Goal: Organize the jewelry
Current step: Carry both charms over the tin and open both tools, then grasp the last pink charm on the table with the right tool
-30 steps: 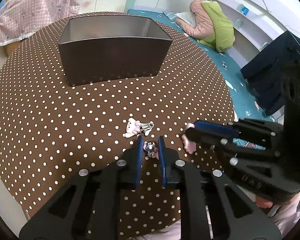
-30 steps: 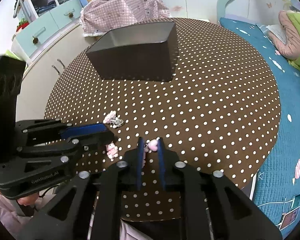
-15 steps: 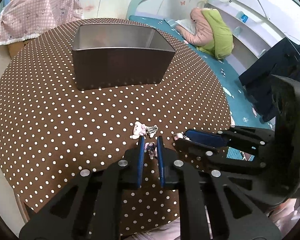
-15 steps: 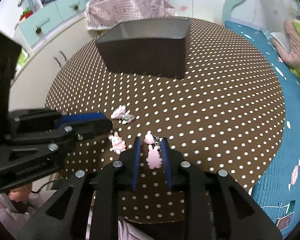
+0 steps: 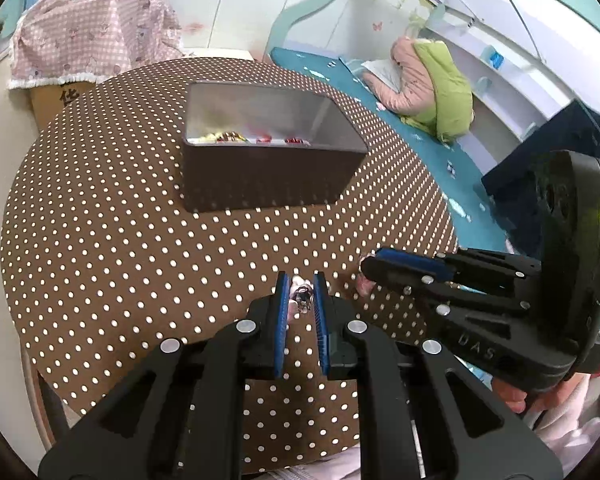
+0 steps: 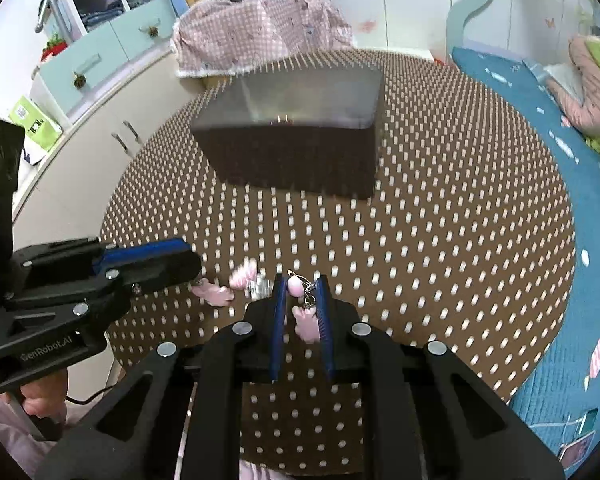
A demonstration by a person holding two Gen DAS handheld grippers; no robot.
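With both jaws narrowed on charms short of the metal box (image 5: 268,152): left gripper (image 5: 300,294) pinching a small charm (image 5: 302,292); right gripper (image 6: 302,300) a pink charm (image 6: 306,320); carry level, release over the box.

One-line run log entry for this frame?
left tool: shut on clip charm | right tool: shut on pink bunny charm | box: ahead

Brown bench (image 5: 120,248) with white polka dots, dark brown box (image 5: 268,176) with silvery inside, pink charms (image 6: 306,320), blue-padded black fingers (image 5: 281,312).
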